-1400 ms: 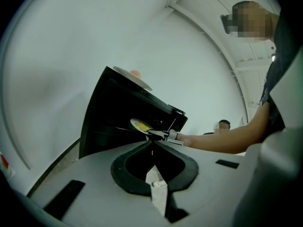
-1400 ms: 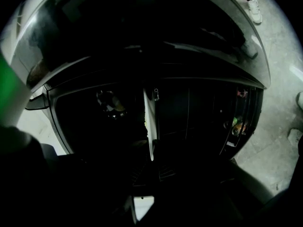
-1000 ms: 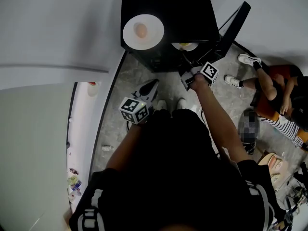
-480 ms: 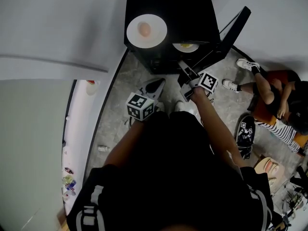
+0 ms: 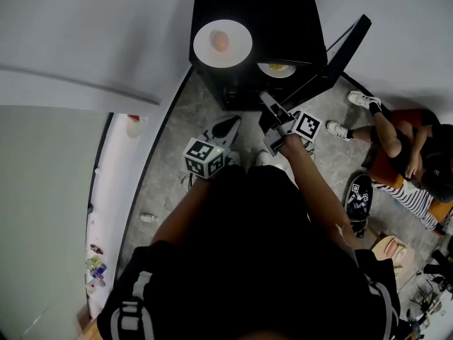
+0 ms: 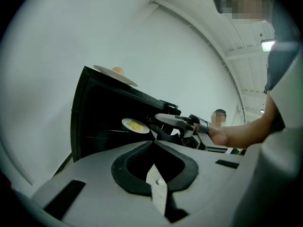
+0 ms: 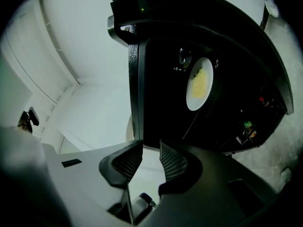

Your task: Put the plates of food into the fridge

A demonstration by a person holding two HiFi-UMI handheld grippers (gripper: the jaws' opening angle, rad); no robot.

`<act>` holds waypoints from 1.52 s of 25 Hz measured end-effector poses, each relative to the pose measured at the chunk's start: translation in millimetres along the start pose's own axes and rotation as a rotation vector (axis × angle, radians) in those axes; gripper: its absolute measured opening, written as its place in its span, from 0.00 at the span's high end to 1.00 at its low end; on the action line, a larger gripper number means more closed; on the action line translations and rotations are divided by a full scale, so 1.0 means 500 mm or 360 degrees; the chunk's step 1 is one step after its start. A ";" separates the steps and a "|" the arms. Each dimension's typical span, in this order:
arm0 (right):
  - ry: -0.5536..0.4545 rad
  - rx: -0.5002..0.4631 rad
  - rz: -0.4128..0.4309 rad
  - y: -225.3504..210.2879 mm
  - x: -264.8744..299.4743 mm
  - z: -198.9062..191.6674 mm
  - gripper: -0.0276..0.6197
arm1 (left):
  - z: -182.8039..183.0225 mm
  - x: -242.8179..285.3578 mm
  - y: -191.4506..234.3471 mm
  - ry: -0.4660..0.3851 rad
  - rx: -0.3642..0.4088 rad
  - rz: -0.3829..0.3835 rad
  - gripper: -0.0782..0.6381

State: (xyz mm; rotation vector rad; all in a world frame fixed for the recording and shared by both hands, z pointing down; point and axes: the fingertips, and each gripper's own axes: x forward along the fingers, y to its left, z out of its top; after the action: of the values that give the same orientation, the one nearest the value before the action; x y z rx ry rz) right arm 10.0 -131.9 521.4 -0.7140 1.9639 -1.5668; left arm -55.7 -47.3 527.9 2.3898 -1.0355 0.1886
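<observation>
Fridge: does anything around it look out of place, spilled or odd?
One plate with a pinkish item sits on top of the fridge, not inside it. The plate of yellow food is already inside, and the door stands open. No spill shows.

We see the fridge [image 5: 276, 13] as smooth black, with a faint sheen on its top. The plate on top [image 5: 205, 37] and the plate inside [image 7: 196, 103] look white and glossy. The floor [image 5: 177, 147] before the fridge is mottled grey stone. The right gripper [image 7: 147, 152] has a matt grey plastic shell; its pads [image 7: 173, 163] are dark and cross-hatched.
</observation>
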 end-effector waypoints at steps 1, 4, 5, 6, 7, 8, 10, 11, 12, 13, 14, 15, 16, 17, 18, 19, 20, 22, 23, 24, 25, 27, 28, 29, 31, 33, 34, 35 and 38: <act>0.0002 0.0011 0.0004 0.003 0.002 -0.004 0.79 | -0.005 -0.004 0.001 0.0005 -0.0002 0.0003 0.86; 0.0005 0.0053 0.0026 0.022 0.014 -0.012 0.79 | -0.018 -0.016 0.004 0.0020 0.0001 0.0021 0.86; 0.0007 0.0066 0.0041 0.031 0.020 -0.014 0.79 | -0.021 -0.019 0.006 0.0021 0.0001 0.0026 0.86; 0.0011 0.0077 0.0057 0.041 0.027 -0.016 0.79 | -0.023 -0.023 0.007 0.0020 -0.0002 0.0029 0.86; 0.0016 0.0086 0.0072 0.052 0.035 -0.018 0.78 | -0.025 -0.028 0.009 0.0017 -0.0008 0.0031 0.86; 0.0022 0.0094 0.0086 0.063 0.043 -0.021 0.77 | -0.027 -0.032 0.009 0.0016 -0.0014 0.0034 0.86; 0.0028 0.0113 0.0110 0.081 0.059 -0.023 0.76 | -0.030 -0.040 0.009 0.0015 -0.0019 0.0040 0.86; 0.0029 0.0123 0.0121 0.089 0.067 -0.023 0.75 | -0.031 -0.043 0.009 0.0013 -0.0018 0.0042 0.86; 0.0032 0.0131 0.0132 0.097 0.076 -0.023 0.75 | -0.030 -0.045 0.010 0.0009 -0.0020 0.0043 0.86; 0.0037 0.0137 0.0142 0.104 0.084 -0.023 0.75 | -0.030 -0.048 0.011 0.0003 -0.0024 0.0043 0.86; 0.0044 0.0141 0.0150 0.110 0.092 -0.024 0.75 | -0.029 -0.051 0.013 -0.0007 -0.0032 0.0046 0.86; 0.0052 0.0148 0.0155 0.114 0.099 -0.025 0.74 | -0.028 -0.053 0.015 -0.0017 -0.0039 0.0050 0.86; 0.0058 0.0158 0.0158 0.116 0.105 -0.026 0.74 | -0.027 -0.056 0.018 -0.0026 -0.0044 0.0055 0.86; 0.0064 0.0168 0.0159 0.117 0.111 -0.027 0.74 | -0.027 -0.059 0.020 -0.0032 -0.0047 0.0060 0.86; 0.0068 0.0173 0.0159 0.117 0.115 -0.029 0.74 | -0.028 -0.061 0.023 -0.0035 -0.0048 0.0064 0.86; 0.0072 0.0176 0.0159 0.117 0.119 -0.030 0.74 | -0.029 -0.064 0.025 -0.0036 -0.0048 0.0068 0.86; 0.0076 0.0177 0.0158 0.118 0.123 -0.031 0.74 | -0.030 -0.066 0.026 -0.0035 -0.0048 0.0071 0.86; 0.0082 0.0183 0.0161 0.120 0.129 -0.034 0.74 | -0.032 -0.071 0.031 -0.0033 -0.0051 0.0081 0.86; 0.0083 0.0188 0.0164 0.122 0.133 -0.034 0.74 | -0.032 -0.073 0.033 -0.0034 -0.0055 0.0085 0.86; 0.0082 0.0193 0.0167 0.125 0.137 -0.033 0.73 | -0.032 -0.075 0.036 -0.0036 -0.0060 0.0090 0.86; 0.0077 0.0200 0.0170 0.127 0.142 -0.031 0.73 | -0.032 -0.076 0.039 -0.0037 -0.0063 0.0093 0.86; 0.0064 0.0217 0.0177 0.131 0.152 -0.025 0.73 | -0.034 -0.077 0.042 -0.0036 -0.0066 0.0098 0.86; 0.0060 0.0218 0.0178 0.133 0.157 -0.022 0.73 | -0.035 -0.078 0.043 -0.0035 -0.0067 0.0101 0.86; 0.0058 0.0213 0.0177 0.136 0.163 -0.019 0.73 | -0.035 -0.078 0.044 -0.0035 -0.0068 0.0104 0.86; 0.0057 0.0207 0.0175 0.141 0.175 -0.012 0.73 | -0.036 -0.078 0.046 -0.0033 -0.0070 0.0111 0.86; 0.0050 0.0219 0.0177 0.142 0.187 -0.001 0.73 | -0.036 -0.074 0.049 -0.0029 -0.0075 0.0119 0.86; 0.0046 0.0230 0.0176 0.141 0.192 0.003 0.73 | -0.035 -0.073 0.050 -0.0029 -0.0077 0.0121 0.86; 0.0043 0.0240 0.0174 0.141 0.196 0.006 0.73 | -0.035 -0.073 0.050 -0.0030 -0.0078 0.0124 0.86; 0.0043 0.0246 0.0155 0.138 0.205 0.008 0.73 | -0.033 -0.078 0.055 -0.0034 -0.0080 0.0137 0.86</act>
State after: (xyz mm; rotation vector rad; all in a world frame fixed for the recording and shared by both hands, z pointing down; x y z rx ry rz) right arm -67.0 -191.8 445.7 -0.5297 1.8437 -1.6554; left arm -101.4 -29.7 540.5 2.3091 -1.1403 0.1662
